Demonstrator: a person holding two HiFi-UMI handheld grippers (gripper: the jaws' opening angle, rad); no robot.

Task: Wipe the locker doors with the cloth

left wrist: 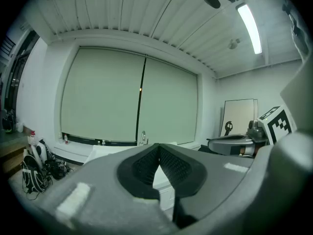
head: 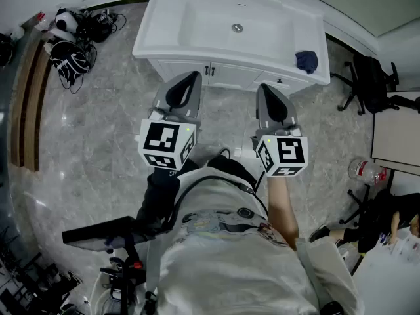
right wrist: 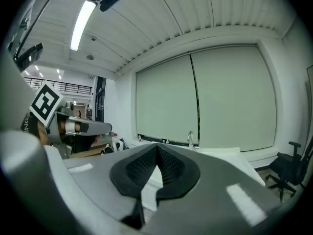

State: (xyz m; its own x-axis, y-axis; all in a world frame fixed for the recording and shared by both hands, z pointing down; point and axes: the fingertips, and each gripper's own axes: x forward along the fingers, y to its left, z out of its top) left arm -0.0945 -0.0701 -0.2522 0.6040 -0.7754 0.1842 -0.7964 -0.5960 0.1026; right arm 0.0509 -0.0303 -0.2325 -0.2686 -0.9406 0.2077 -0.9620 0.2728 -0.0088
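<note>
With left gripper and right gripper closed empty, the blue cloth lies ahead-right on the vanity, nearer the right.

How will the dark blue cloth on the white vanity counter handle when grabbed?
The dark blue cloth lies bunched in a heap, so it will probably hang limp when lifted. It looks small, so likely light. On the smooth white vanity counter a push may slide it.
</note>
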